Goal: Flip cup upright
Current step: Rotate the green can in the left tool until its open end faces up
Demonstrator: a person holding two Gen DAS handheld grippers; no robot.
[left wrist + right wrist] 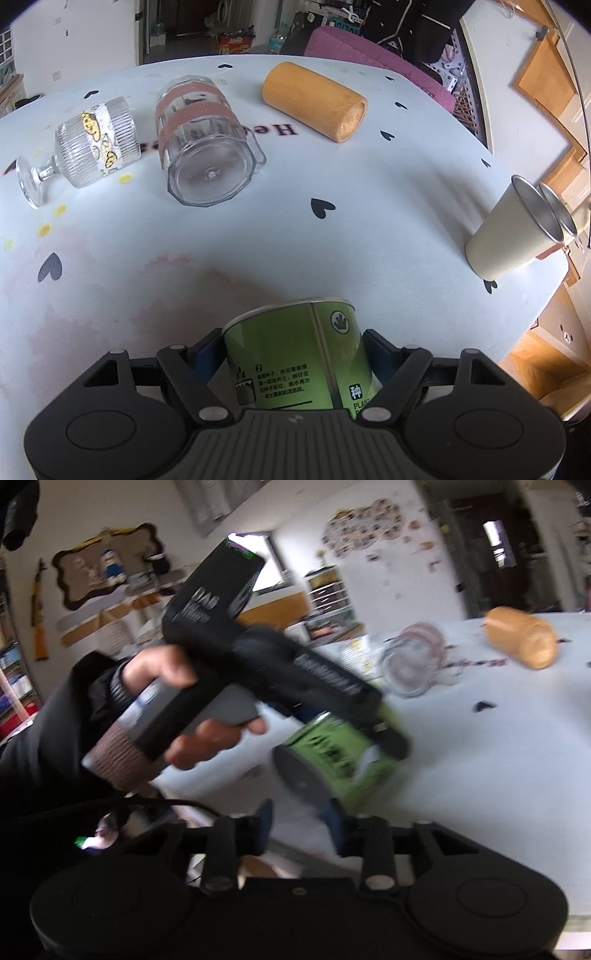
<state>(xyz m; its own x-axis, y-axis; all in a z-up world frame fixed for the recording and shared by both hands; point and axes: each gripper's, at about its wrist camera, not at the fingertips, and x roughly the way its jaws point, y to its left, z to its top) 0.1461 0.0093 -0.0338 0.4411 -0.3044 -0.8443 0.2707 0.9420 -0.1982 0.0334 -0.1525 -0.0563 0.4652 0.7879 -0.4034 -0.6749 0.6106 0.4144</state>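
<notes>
**Green cup gripped across its wall for the turn upright**

The green cup was held between the blue-padded fingers of the left gripper, which were closed onto opposite sides of its printed wall. In the right wrist view the same cup was seen lifted off the bench and tilted, its dark round end facing the camera. A side grasp of this kind was judged to have been chosen so that the cup could be rotated by the wrist alone and set down on its base.

The right gripper was held back near the bench edge, its fingers parted with nothing between them.

Elsewhere on the bench, a ribbed stemmed glass, a clear jug with brown bands and an orange cup lay on their sides, well apart from the held cup. Two nested metal tumblers stood at the right edge. The bench directly ahead of the cup was unobstructed, so nothing was judged to stand in the way of setting it down. The right wrist view was blurred.
</notes>
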